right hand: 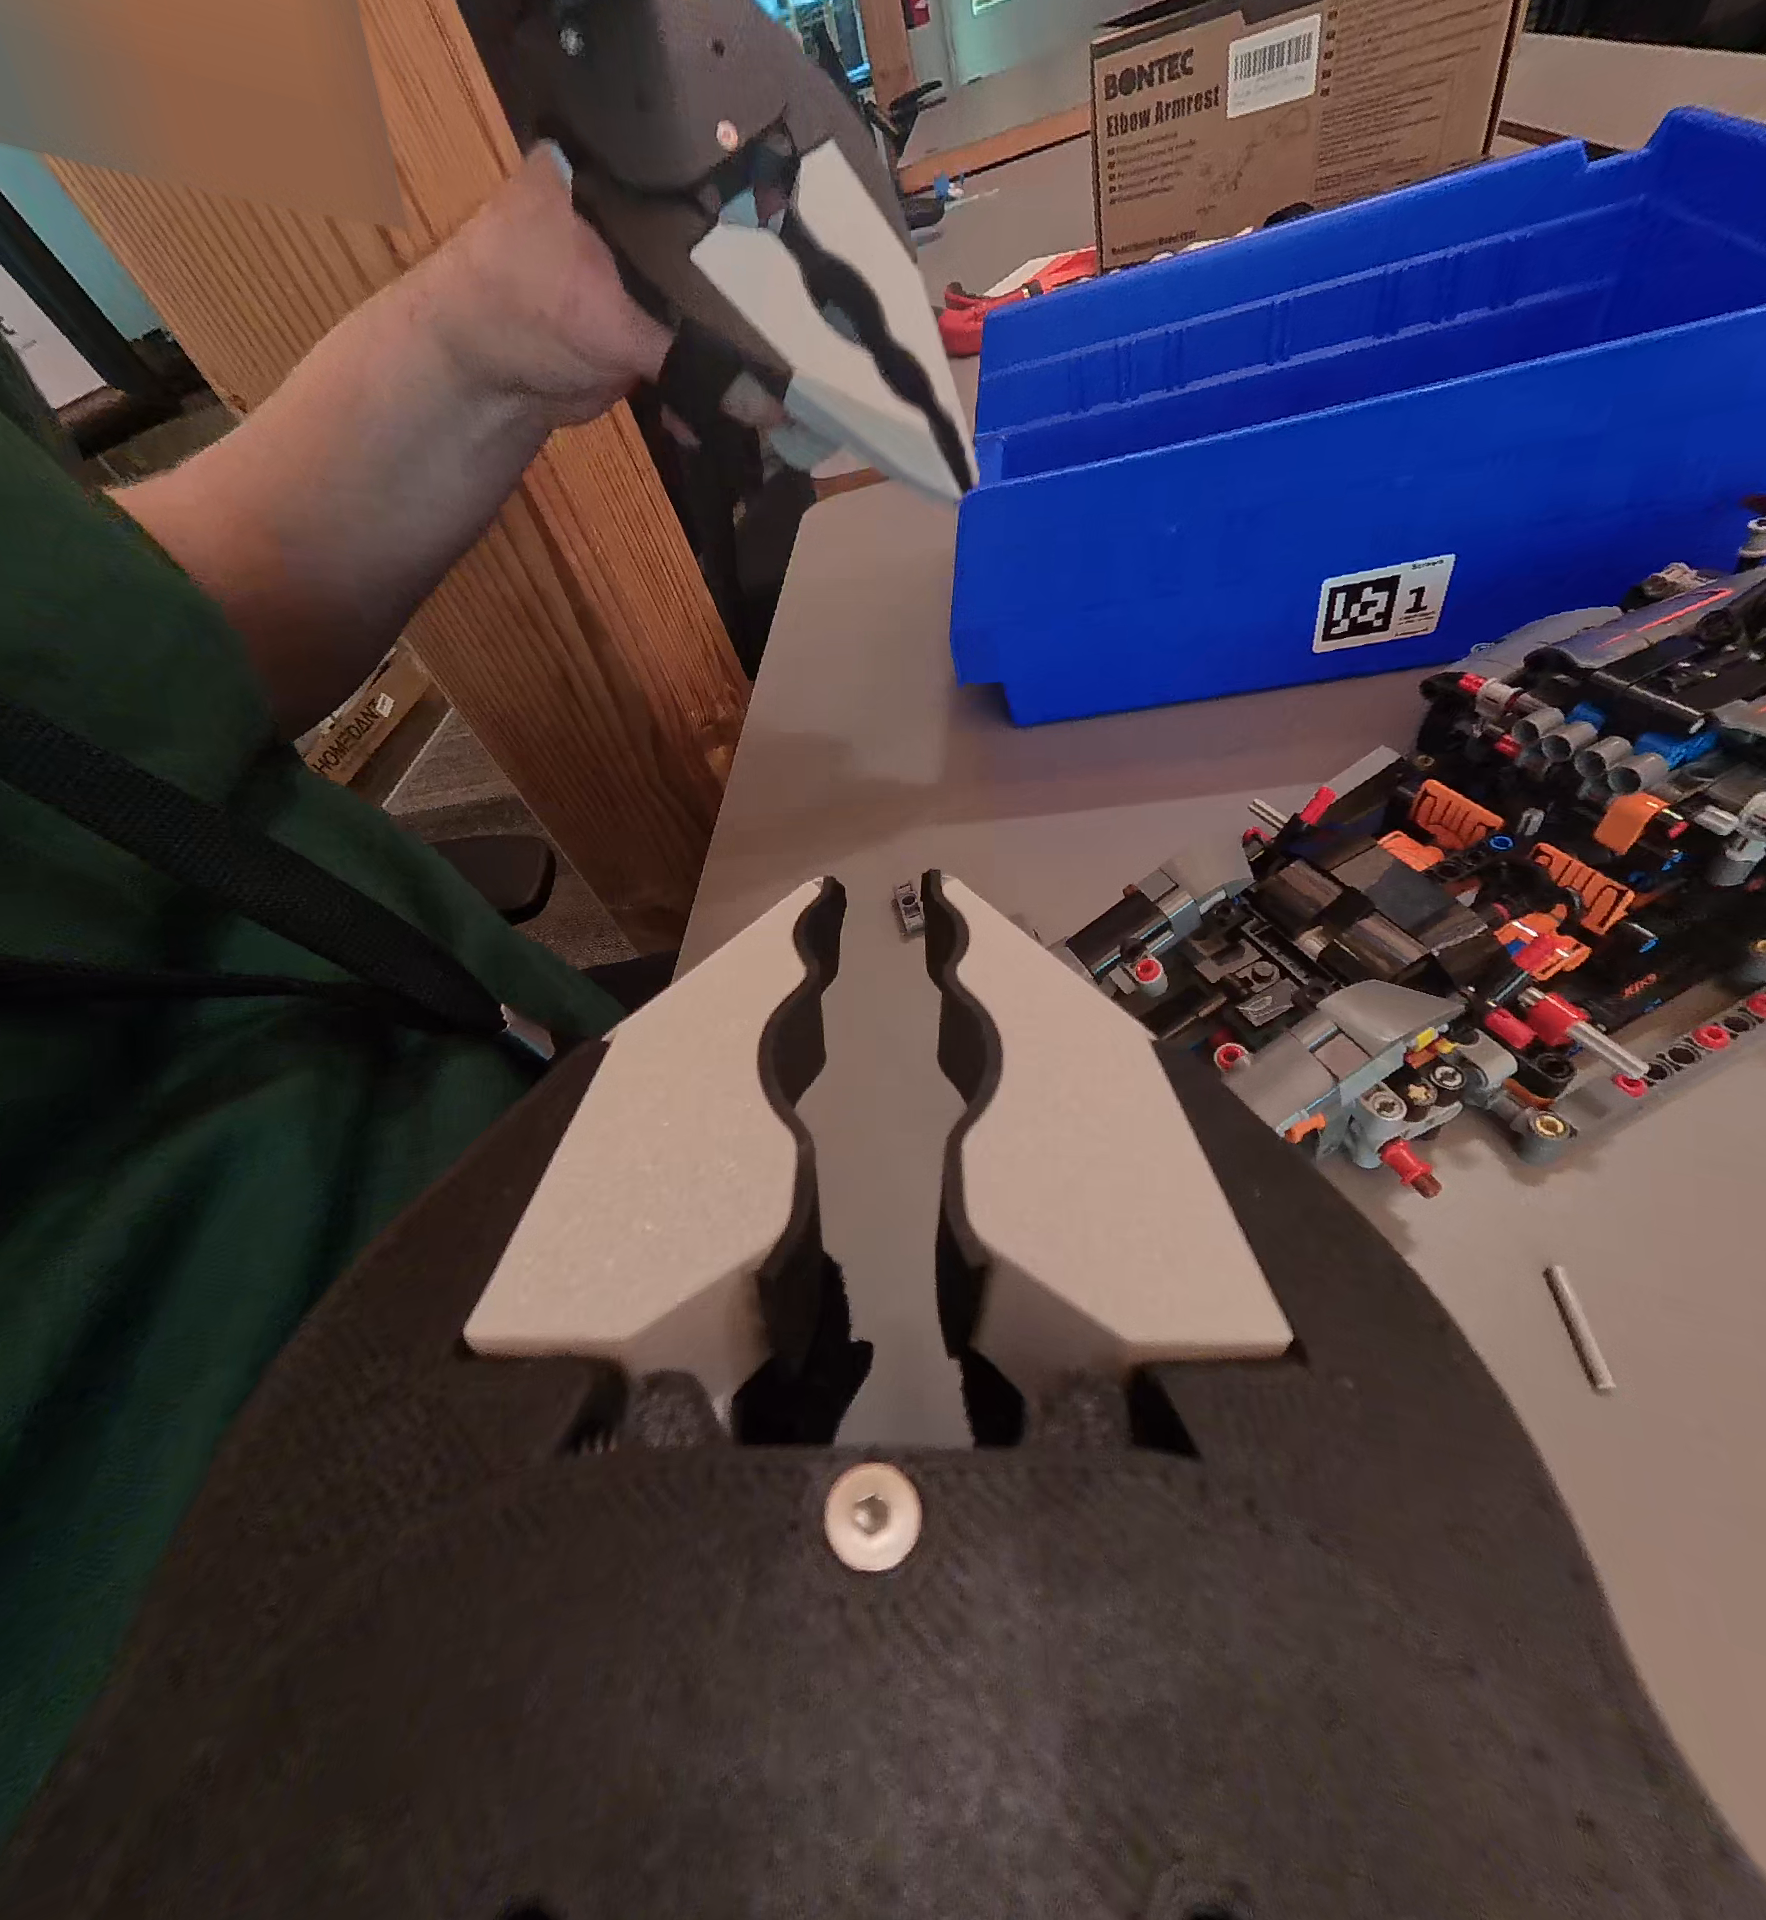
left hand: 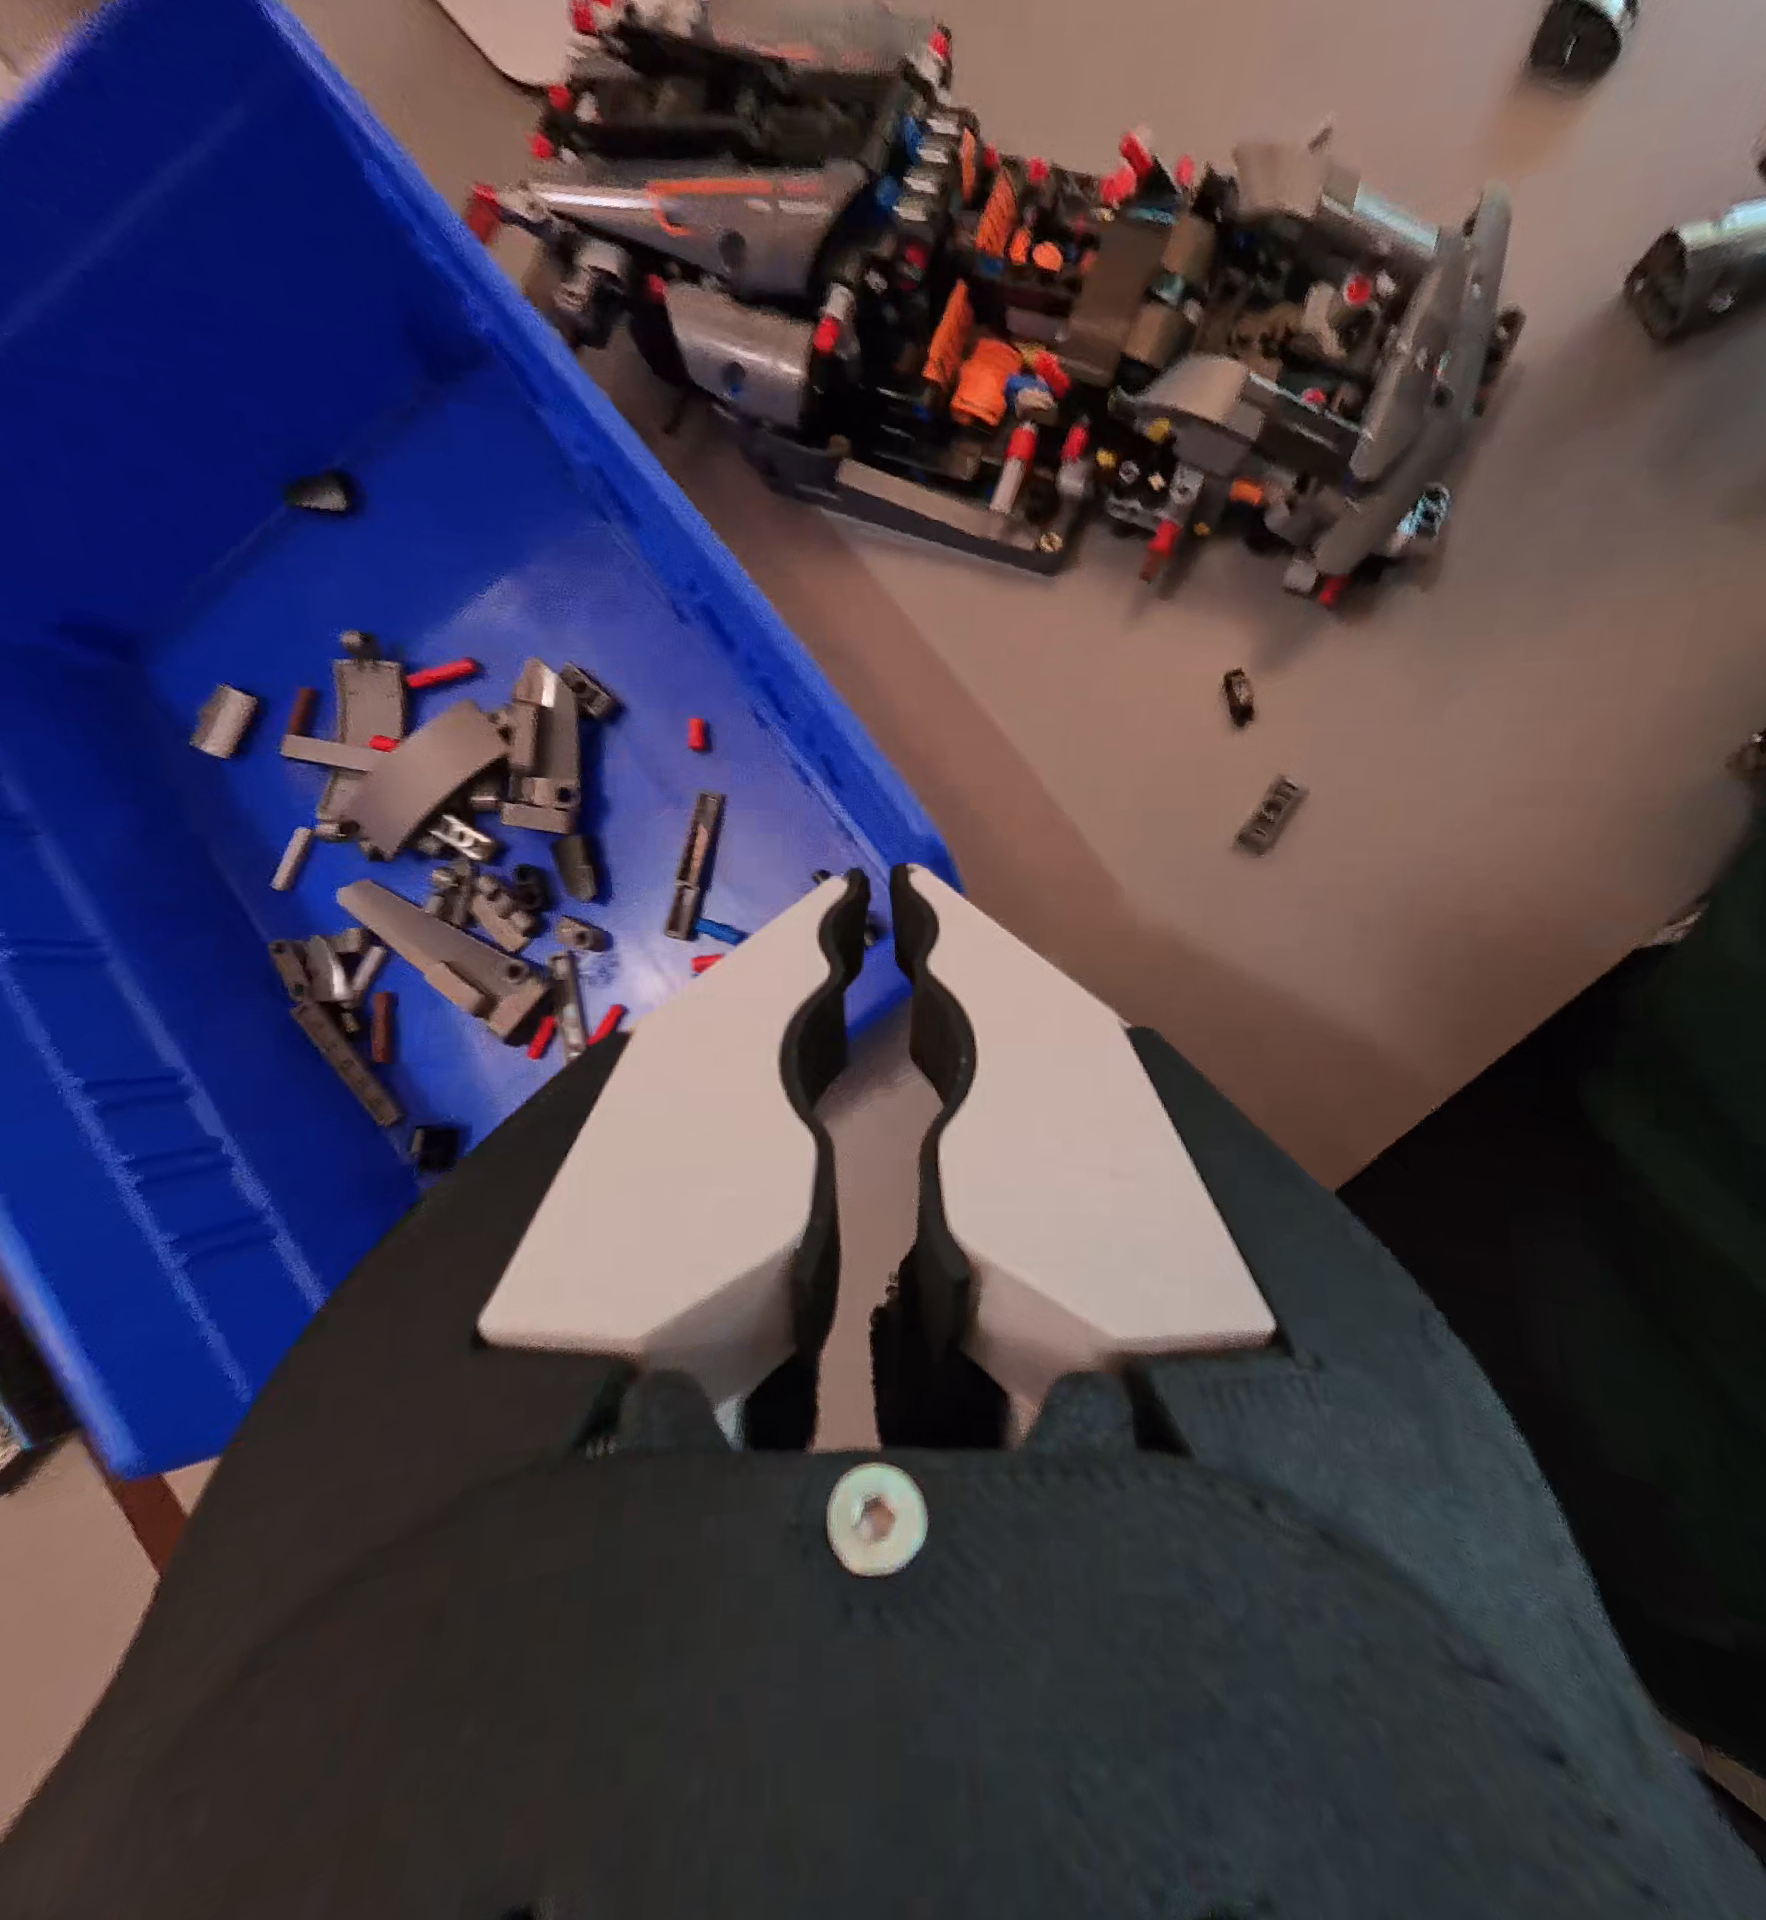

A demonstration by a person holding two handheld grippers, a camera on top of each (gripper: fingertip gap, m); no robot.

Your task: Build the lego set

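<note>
A grey table (right hand: 1637, 1507) carries everything. On it stands a long blue bin (left hand: 162, 343), its floor strewn with loose grey, black and red bricks (left hand: 443, 842); a square black-and-white sticker (right hand: 1383, 603) sits on its outer wall. Beside the bin lies the half-built lego model (left hand: 1014, 312), a flat dark chassis packed with grey panels, orange parts and red pins, resting on the table just beside the bin's long wall. Behind the bin stands a brown cardboard box (right hand: 1305, 114).

A person in a green shirt (right hand: 79, 935) grips the left gripper (left hand: 879, 883) in one hand (right hand: 546, 301); it hangs over the near corner of the bin, its fingers nearly together with only a thin slit between the tips, and nothing held. The right gripper (right hand: 881, 888) hovers low over the table near the model, its fingers a narrow gap apart and empty.

Just beyond its tips lies a small dark brick (right hand: 906, 906) on the table. A thin grey rod (right hand: 1579, 1328) lies apart to the right. Two more small dark bricks (left hand: 1271, 814) lie between the bin and the person.
</note>
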